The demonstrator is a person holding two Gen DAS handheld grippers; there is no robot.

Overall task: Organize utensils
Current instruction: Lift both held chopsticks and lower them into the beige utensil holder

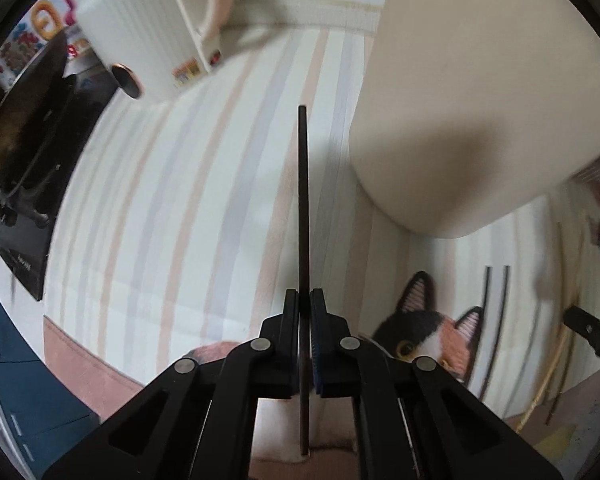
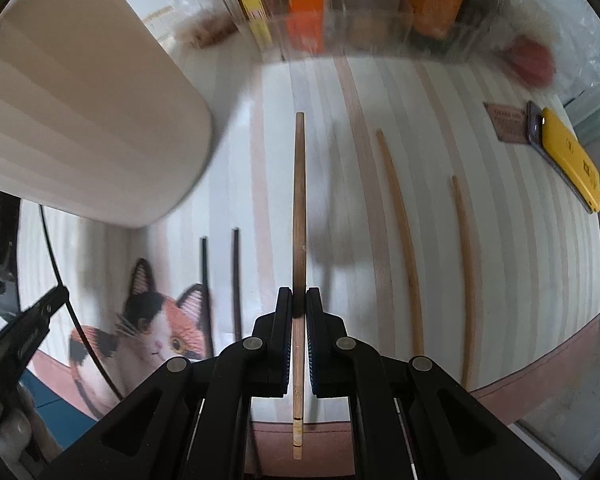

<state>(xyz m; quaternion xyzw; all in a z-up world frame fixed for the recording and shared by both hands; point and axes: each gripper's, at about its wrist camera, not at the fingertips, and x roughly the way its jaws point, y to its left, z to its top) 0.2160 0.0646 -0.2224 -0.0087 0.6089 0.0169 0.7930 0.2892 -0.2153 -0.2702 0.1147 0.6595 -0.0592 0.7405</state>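
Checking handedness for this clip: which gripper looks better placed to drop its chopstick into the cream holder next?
Probably left. The left gripper holds the dark chopstick, whose tip lies beside the cream holder. The right gripper holds the wooden chopstick farther from it.

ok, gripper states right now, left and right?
Left gripper: shut on a dark chopstick.
Right gripper: shut on a wooden chopstick.

Three dark chopsticks (image 1: 303,208), three wooden chopsticks (image 2: 299,216)

striped cat mat (image 2: 380,92), yellow phone (image 2: 572,164), ribbed appliance (image 1: 140,36)
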